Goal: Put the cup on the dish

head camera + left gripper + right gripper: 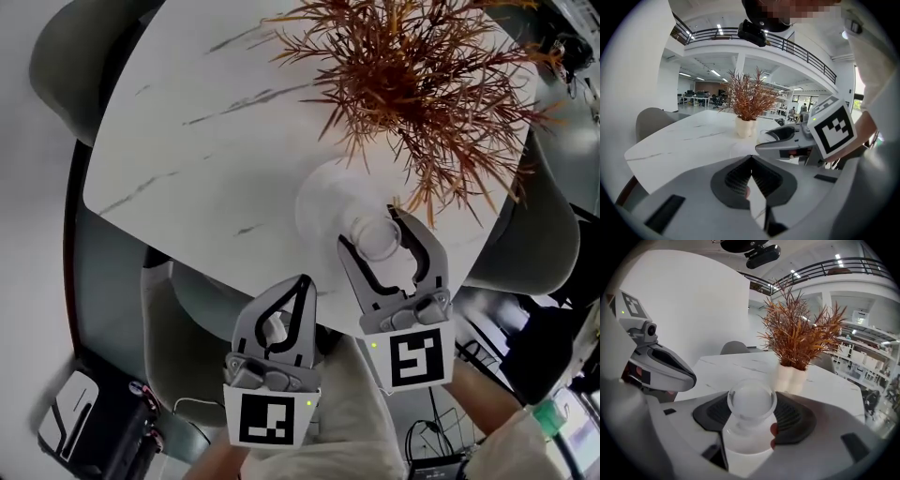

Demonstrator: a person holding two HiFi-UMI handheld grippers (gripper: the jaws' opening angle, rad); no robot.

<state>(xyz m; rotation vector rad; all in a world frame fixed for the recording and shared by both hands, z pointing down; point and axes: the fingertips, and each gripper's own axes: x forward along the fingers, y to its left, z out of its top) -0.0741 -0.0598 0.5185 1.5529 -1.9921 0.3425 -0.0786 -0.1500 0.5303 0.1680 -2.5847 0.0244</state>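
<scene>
White, grey-veined table (pixel 187 141) across the upper part of the head view, with a rust-brown spiky plant (pixel 412 75) spreading over its far right. Near the table's close edge, a round white dish (pixel 319 202). At the dish's near right rim, a clear glass cup (pixel 380 236), upright and mouth up, clasped between the two jaws of the right claw (pixel 370 228). Left claw (pixel 305 281) just beside it on the left, off the table edge and above a grey chair (pixel 178 328), jaws pressed together at the tips and holding nothing. Black-and-white marker cube on the back of each claw.

Left gripper view: dark ribbed pads (pixel 736 180) meeting in a point at the middle, with no gap. Beyond them the table top and the plant in a white pot (pixel 744 126). At the right, the right claw seen from the side, by the table's near edge, its marker cube (pixel 833 129) turned toward the camera. Cup hard to make out from here.

Right gripper view: cup (pixel 751 401) in the centre, rounded and see-through, gripped on both sides by the ribbed pads. Directly under it, the white dish (pixel 745 446). Contact between cup base and dish: impossible to tell. Behind, the white pot (pixel 790 376) and the plant. At the left, the closed left claw (pixel 689 376) side-on, apart from the cup.
</scene>
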